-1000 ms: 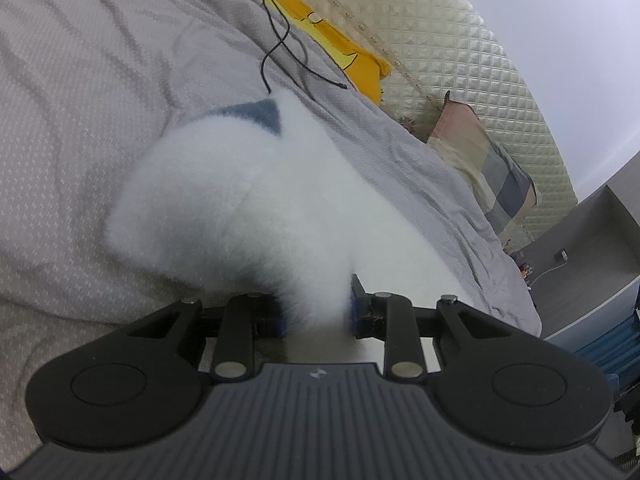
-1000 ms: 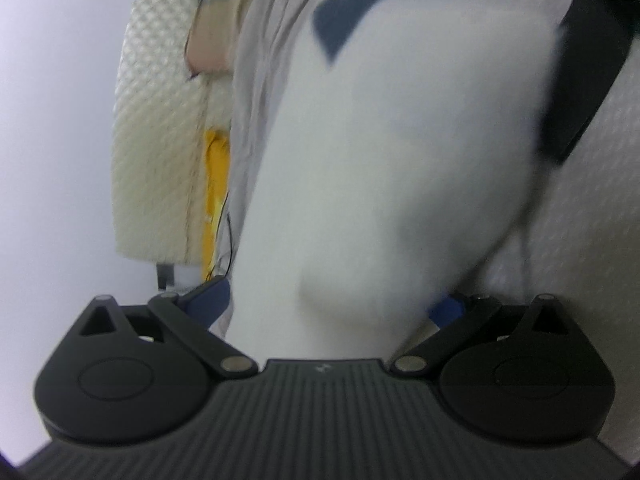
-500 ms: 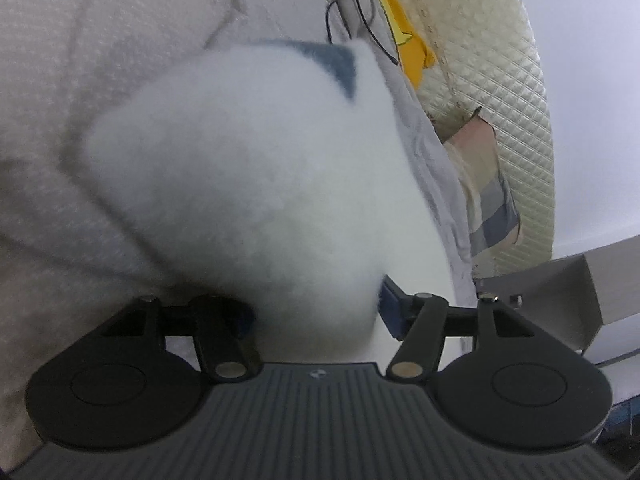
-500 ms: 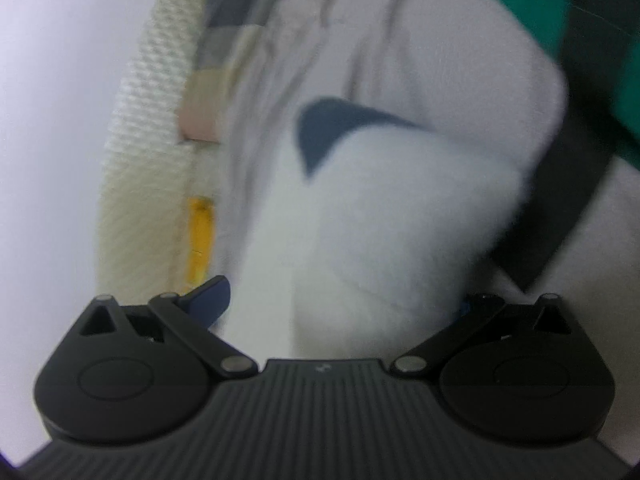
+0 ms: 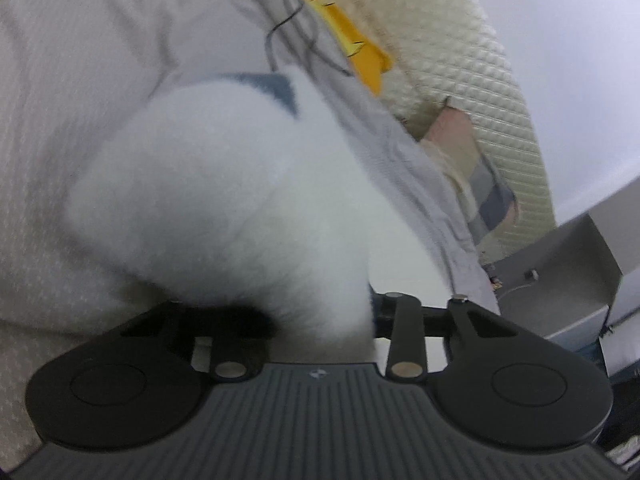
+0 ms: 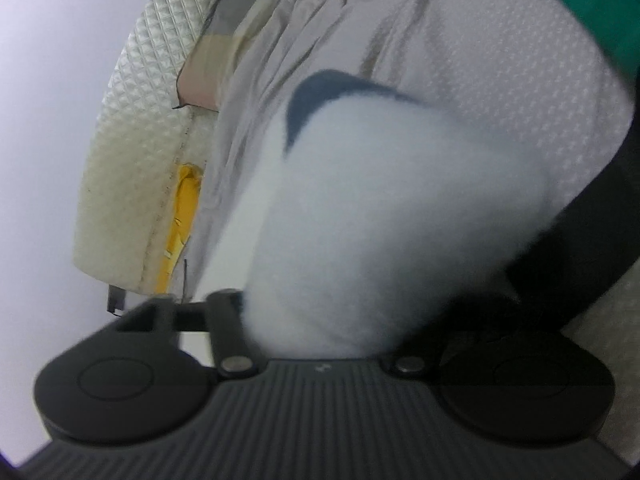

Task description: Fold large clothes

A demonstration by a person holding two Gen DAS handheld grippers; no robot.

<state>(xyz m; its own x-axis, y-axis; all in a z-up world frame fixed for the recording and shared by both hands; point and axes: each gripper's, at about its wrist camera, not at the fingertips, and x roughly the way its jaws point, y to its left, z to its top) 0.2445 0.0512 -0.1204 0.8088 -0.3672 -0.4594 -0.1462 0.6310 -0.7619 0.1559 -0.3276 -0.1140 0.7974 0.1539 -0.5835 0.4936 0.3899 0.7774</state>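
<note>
A white fleece garment [image 5: 224, 208] with a blue-grey patch at its far corner hangs over the grey bedspread [image 5: 80, 80]. My left gripper [image 5: 320, 312] is shut on its near edge; the fleece hides the fingertips. In the right wrist view the same white fleece garment [image 6: 392, 216] bulges out from my right gripper [image 6: 320, 336], which is shut on it, fingertips hidden. Both views are blurred.
A quilted cream headboard [image 5: 460, 64], a yellow pillow [image 5: 348, 40], a black cable [image 5: 288, 20] and a checked pillow [image 5: 480, 184] lie beyond. A grey cabinet [image 5: 560, 272] stands right. In the right wrist view a dark strap [image 6: 592, 240] and green fabric [image 6: 592, 0] show right.
Both grippers have closed from open onto the fleece. They have swung so the bed and headboard shifted in view; the garment is bunched closer to the cameras.
</note>
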